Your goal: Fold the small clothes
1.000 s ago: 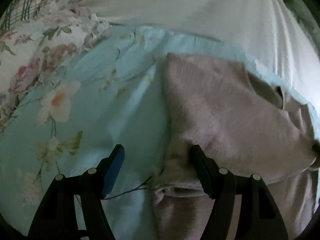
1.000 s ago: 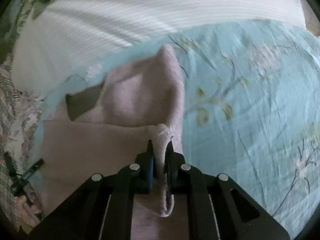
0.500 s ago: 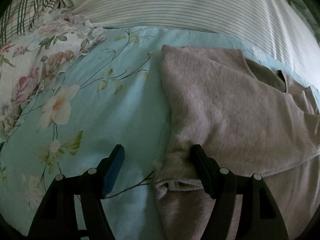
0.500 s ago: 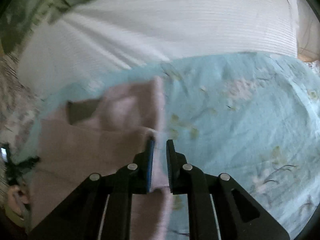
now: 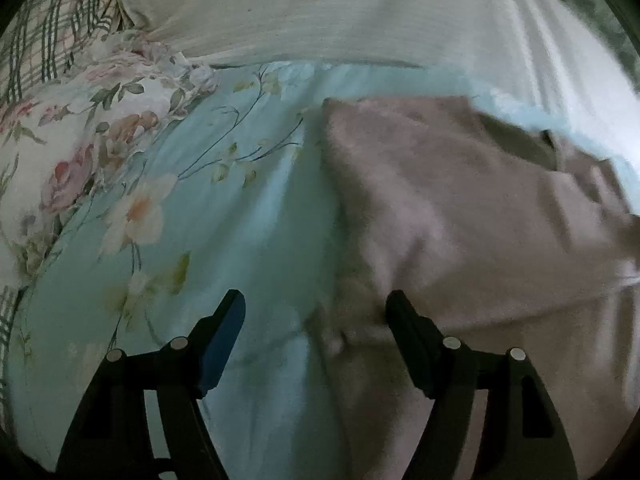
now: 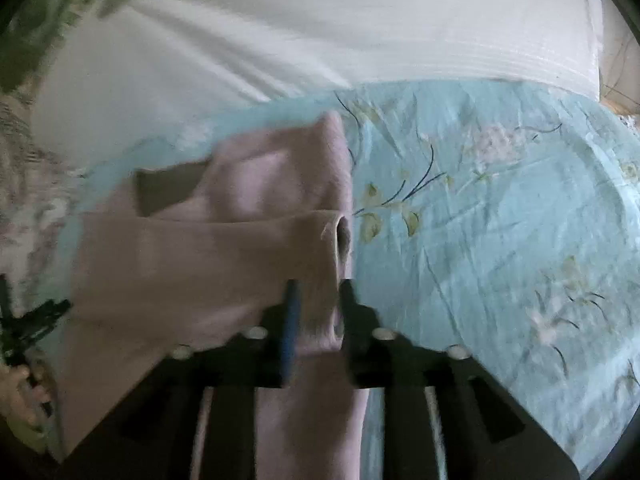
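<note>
A small pale pink knit top (image 5: 460,216) lies on a light blue floral bedsheet (image 5: 224,240), with its sleeves folded across the body. My left gripper (image 5: 314,308) is open wide over the top's left edge, one finger on the sheet and the other over the fabric. In the right wrist view the same top (image 6: 224,248) lies left of centre, and a sleeve cuff (image 6: 340,236) lies just ahead. My right gripper (image 6: 318,292) is partly open with the sleeve fabric lying loose between its fingers.
A white striped cover (image 5: 360,12) lies beyond the sheet, also in the right wrist view (image 6: 320,32). A floral pillow (image 5: 80,120) lies far left. The other gripper and hand (image 6: 28,332) show at the right wrist view's left edge.
My right gripper has opened and let go of the sleeve, which now lies flat across the top. The left gripper has stayed open at the top's left edge.
</note>
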A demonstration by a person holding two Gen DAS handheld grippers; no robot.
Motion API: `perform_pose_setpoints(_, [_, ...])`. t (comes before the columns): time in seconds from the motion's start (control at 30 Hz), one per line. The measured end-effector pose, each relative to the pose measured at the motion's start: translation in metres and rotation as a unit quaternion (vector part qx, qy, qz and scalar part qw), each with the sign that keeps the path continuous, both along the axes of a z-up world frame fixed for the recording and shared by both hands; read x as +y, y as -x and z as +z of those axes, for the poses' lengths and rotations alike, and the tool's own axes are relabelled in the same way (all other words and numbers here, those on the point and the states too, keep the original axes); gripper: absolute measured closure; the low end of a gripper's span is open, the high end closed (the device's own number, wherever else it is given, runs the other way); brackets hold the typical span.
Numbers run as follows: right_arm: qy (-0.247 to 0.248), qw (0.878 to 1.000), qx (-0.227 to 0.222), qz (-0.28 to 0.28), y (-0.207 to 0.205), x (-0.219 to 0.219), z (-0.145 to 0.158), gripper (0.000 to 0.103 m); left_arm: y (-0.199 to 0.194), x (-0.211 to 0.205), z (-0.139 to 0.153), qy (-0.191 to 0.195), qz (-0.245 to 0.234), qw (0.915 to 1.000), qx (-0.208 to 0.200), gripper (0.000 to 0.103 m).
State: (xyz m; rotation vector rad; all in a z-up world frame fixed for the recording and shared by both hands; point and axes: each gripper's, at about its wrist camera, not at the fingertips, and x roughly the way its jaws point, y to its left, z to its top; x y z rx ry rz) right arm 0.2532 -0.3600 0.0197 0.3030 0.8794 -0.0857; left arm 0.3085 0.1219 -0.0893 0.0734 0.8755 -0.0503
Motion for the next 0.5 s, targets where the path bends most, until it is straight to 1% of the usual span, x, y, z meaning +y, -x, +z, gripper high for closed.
perform_pose_setpoints(0.03, [-0.006, 1.0, -0.009, 0.006, 0.012, 0.002, 0.008, 0.059, 0.013, 0.002, 0.005, 0.011, -0.007, 0.9999, -0.001, 0.03])
perform_pose_setpoints(0.13, [-0.032, 0.999, -0.026, 0.017, 0.046, 0.005, 0.021, 0.059, 0.044, 0.007, 0.013, 0.031, -0.021, 0.9993, 0.004, 0.03])
perform_pose_setpoints(0.23, [-0.052, 0.998, -0.018, 0.029, 0.075, 0.013, 0.015, 0.058, 0.081, 0.018, 0.012, 0.051, -0.034, 0.9979, 0.02, 0.03])
perform_pose_setpoints(0.27, [-0.051, 0.998, -0.014, 0.032, 0.094, 0.02, 0.011, 0.057, 0.097, 0.022, 0.01, 0.054, -0.038, 0.9974, 0.028, 0.03])
perform_pose_setpoints(0.33, [-0.051, 0.998, -0.007, 0.034, 0.118, 0.015, 0.002, 0.051, 0.119, 0.028, 0.005, 0.056, -0.041, 0.9969, 0.036, 0.03])
perform_pose_setpoints(0.4, [-0.069, 0.997, 0.002, 0.032, 0.144, 0.011, -0.006, 0.05, 0.143, 0.033, -0.002, 0.063, -0.044, 0.9958, 0.049, 0.03])
perform_pose_setpoints(0.47, [-0.098, 0.995, 0.018, 0.032, 0.164, 0.004, -0.017, 0.05, 0.166, 0.038, -0.013, 0.093, -0.053, 0.9913, 0.076, 0.03])
perform_pose_setpoints(0.5, [-0.11, 0.993, 0.032, 0.036, 0.176, 0.004, -0.024, 0.05, 0.178, 0.041, -0.02, 0.123, -0.065, 0.9858, 0.094, 0.03])
